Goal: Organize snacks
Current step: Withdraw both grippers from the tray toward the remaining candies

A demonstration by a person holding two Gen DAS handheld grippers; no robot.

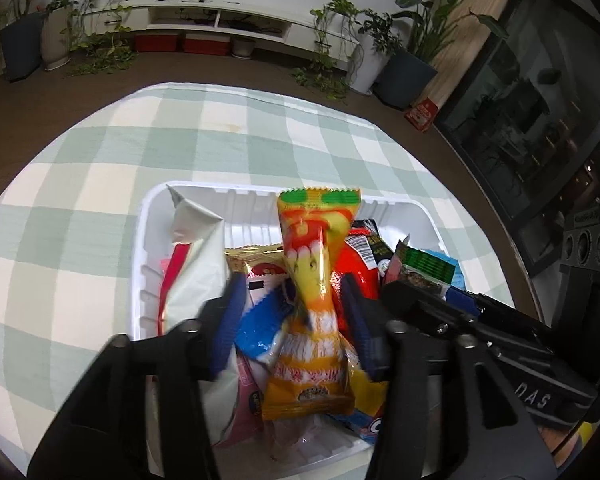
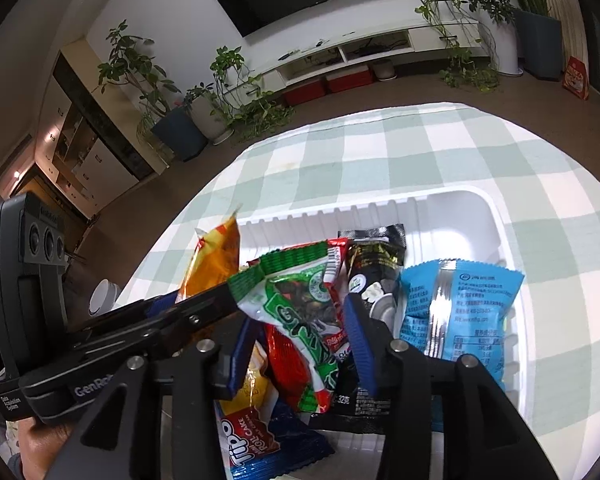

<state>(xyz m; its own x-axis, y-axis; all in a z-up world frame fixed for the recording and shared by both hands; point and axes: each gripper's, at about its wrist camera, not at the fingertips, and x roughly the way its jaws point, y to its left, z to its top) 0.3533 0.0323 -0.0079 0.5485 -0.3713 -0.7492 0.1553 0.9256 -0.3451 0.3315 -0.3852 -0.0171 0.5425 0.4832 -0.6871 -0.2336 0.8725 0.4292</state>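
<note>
A white plastic tray [image 1: 148,216] on the checked tablecloth [image 1: 100,160] holds several snack packets. My left gripper [image 1: 292,284] is open over it. An orange-and-yellow packet [image 1: 312,280] stands upright between its blue pads, with a gap on each side. My right gripper [image 2: 300,312] is also open, and a green-and-white packet [image 2: 300,304] leans between its fingers without being pressed. Around them lie a silver-white packet [image 1: 196,264], a red packet [image 1: 352,264], a black packet [image 2: 374,256], a light blue packet [image 2: 460,308] and a blue roll-cake packet [image 2: 252,436].
The tray [image 2: 496,216] sits near my side of the round table, with bare cloth [image 2: 420,152] beyond it and to both sides. Past the table edge are brown floor, potted plants [image 1: 404,76] and a low white TV cabinet [image 1: 220,20]. The two grippers work close together over the tray.
</note>
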